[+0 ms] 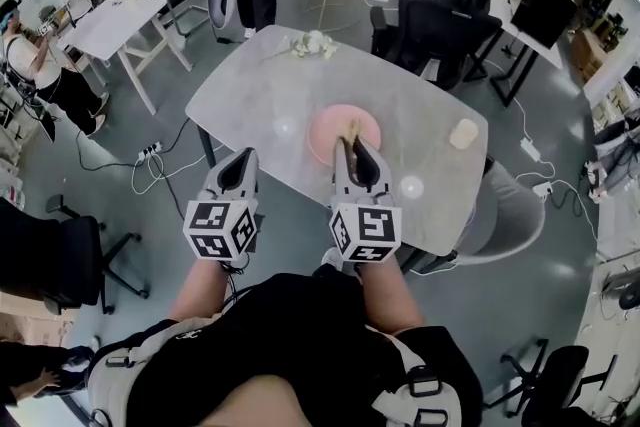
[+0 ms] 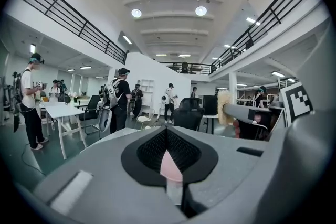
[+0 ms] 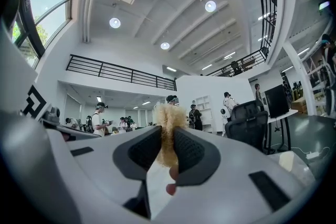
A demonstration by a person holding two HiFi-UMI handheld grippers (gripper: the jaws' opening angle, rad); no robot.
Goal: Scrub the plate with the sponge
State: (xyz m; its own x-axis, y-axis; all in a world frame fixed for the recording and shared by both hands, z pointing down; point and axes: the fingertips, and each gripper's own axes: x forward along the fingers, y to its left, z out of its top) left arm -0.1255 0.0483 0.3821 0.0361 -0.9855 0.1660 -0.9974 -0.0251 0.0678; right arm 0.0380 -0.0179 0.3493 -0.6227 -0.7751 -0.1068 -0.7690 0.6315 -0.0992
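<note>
We pinch the sponge [image 3: 167, 126] in the fingers of the right gripper [image 1: 353, 155], the plate [image 1: 322, 130] on the counter [image 1: 260, 95] just below them for scrubbing, while the left gripper [image 1: 238, 173] idles beside it, fingers pressed together, empty.

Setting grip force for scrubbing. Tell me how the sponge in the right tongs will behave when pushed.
The sponge looks soft: the right tongs pinch it narrow while its fuzzy top flares above them. So it is probably light and will likely bend rather than push stiffly. Its frayed surface should grip, not slip.
</note>
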